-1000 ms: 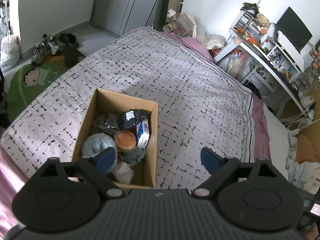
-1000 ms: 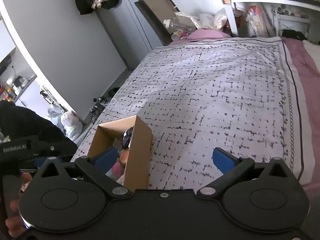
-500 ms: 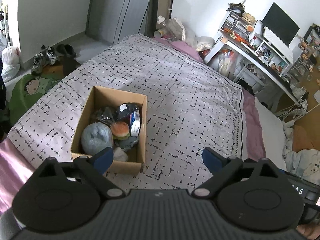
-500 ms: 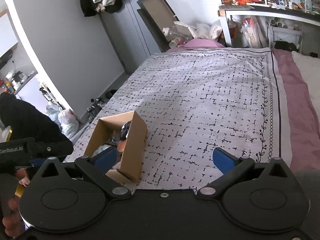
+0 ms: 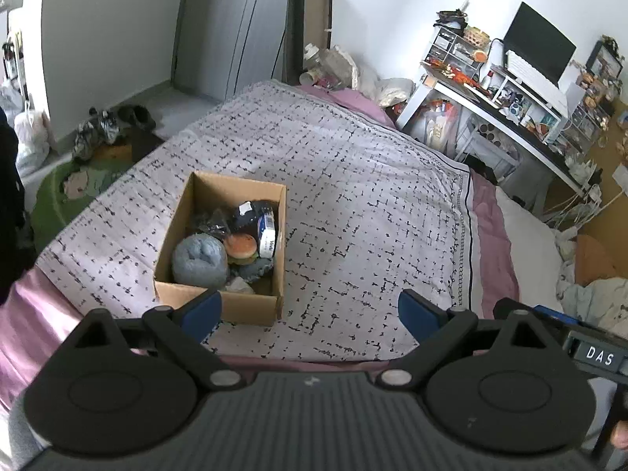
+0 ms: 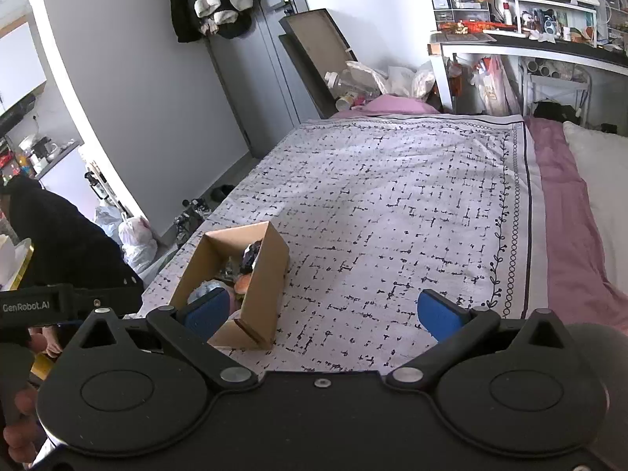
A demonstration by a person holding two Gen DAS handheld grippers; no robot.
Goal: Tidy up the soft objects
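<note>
Cardboard box [image 5: 257,308] on the bedspread [image 5: 373,204] holds one burger toy [image 5: 240,246] and one grey plush [image 5: 199,260]; left gripper [image 5: 310,312] and right gripper [image 6: 322,312] both gape wide, empty.

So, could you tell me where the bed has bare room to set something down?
The patterned bedspread is bare right of the cardboard box, out to the pink sheet, and beyond it toward the far edge. The box itself is crowded with soft items.

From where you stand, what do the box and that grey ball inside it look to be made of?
The cardboard box looks like plain brown corrugated card: matte, with folded flaps and raw cut edges. The grey ball seems to be a soft plush or knitted fabric, fuzzy and dimpled on top, though the weave is too blurred to tell.
</note>
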